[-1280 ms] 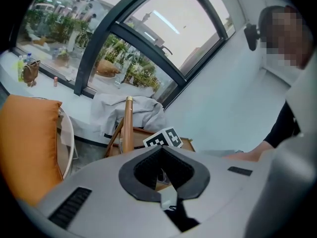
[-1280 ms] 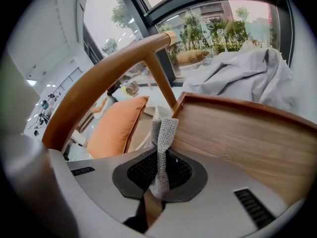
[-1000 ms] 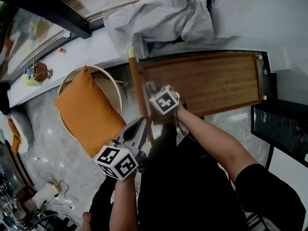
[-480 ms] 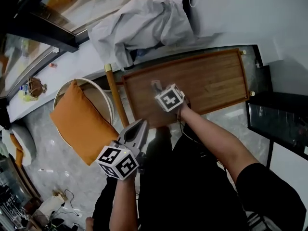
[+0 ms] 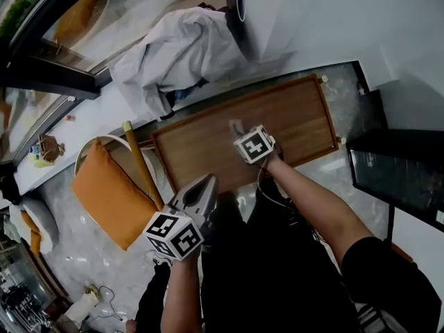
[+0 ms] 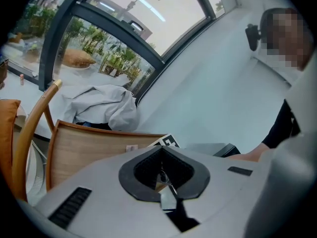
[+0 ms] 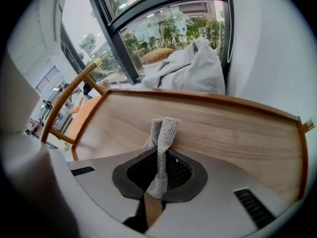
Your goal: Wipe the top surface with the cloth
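Because the cloth looks soft and limp (light knit, seemingly), the right gripper pinches its bunched middle, tip toward twelve o'clock over the top; the left gripper, at seven o'clock, is closed, empty.

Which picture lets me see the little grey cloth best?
The right gripper view: the grey knitted cloth fills the middle, pinched in the right tool, with the wooden tabletop behind. The head view shows just a small pale scrap; the left gripper view only a tiny speck.
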